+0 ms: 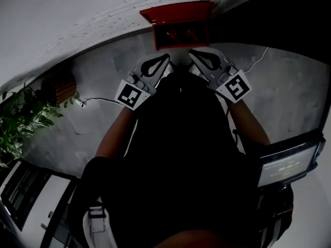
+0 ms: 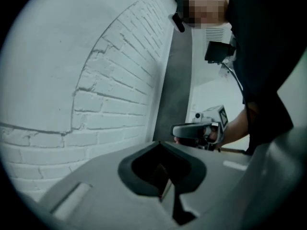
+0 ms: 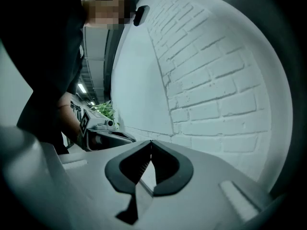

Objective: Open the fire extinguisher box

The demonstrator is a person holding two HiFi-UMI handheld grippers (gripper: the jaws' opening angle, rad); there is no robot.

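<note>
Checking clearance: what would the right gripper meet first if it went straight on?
Most likely the white brick wall; nothing else shows ahead of the right gripper, though its distance is unclear.

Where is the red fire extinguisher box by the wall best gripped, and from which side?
I would take the red top panel's near edge, coming from the front and above. The fire extinguisher box backs onto the white brick wall, so only the side facing the person is free. No handle can be made out. The left gripper and right gripper are shut, so open one first.
</note>
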